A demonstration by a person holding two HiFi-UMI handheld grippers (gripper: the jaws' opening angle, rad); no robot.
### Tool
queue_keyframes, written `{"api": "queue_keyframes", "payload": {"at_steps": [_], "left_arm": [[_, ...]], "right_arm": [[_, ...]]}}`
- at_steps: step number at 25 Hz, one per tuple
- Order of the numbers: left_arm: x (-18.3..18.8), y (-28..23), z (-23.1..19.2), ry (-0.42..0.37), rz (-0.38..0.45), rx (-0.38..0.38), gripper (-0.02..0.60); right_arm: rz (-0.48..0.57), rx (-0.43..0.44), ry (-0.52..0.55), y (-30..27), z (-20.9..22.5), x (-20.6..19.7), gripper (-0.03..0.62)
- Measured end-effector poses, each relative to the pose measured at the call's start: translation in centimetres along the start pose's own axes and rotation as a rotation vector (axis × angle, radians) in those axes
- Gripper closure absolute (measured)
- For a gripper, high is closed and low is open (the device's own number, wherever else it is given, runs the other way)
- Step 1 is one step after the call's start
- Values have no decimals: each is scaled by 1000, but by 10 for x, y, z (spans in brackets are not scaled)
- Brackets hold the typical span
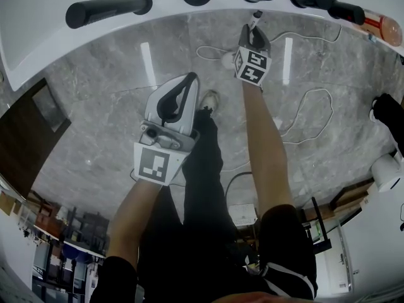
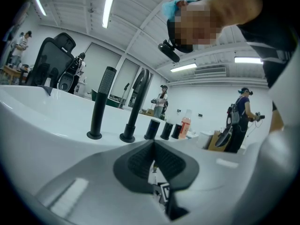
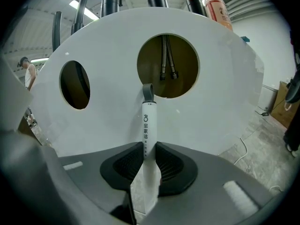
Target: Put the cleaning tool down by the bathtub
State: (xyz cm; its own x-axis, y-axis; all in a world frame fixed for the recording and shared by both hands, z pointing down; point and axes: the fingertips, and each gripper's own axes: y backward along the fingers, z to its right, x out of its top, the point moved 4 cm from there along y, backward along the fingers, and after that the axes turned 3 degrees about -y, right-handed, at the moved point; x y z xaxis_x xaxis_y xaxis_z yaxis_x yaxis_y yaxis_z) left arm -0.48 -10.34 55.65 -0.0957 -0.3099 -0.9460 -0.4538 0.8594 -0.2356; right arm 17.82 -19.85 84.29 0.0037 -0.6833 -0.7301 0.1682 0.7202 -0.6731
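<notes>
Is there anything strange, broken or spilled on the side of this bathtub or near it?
Yes: the bathtub has two round openings in its white side, and two hoses hang bare inside the larger opening. Nothing looks spilled or broken. The cleaning tool sits straight in the right gripper.

grey marble floor (image 1: 95,144), white cable (image 1: 331,106) looped across it, row of black tap fittings (image 2: 133,107), orange-filled bottle (image 2: 185,124) just beside the last one, black office chair (image 2: 52,60) far left, ceiling strip lights (image 2: 108,9), bystander with backpack (image 2: 240,118) at right
</notes>
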Motion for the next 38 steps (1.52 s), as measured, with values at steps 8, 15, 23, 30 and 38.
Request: {"api": "queue_keyframes", "payload": {"at_steps": [8, 15, 23, 30, 38], "left_arm": [[0, 0, -3, 4, -4, 3, 574], [-2, 2, -5, 1, -10, 9, 574], [1, 7, -6, 1, 18, 16, 574], [12, 11, 2, 6, 28, -10, 574], [35, 30, 16, 6, 39, -59, 574]], "right_arm": [[-6, 2, -1, -3, 1, 1, 508], [-20, 11, -2, -6, -1, 0, 498], [-50, 3, 0, 3, -2, -11, 439], [-52, -15, -8, 27, -2, -17, 437], [-44, -53, -53, 83, -14, -21, 475]]}}
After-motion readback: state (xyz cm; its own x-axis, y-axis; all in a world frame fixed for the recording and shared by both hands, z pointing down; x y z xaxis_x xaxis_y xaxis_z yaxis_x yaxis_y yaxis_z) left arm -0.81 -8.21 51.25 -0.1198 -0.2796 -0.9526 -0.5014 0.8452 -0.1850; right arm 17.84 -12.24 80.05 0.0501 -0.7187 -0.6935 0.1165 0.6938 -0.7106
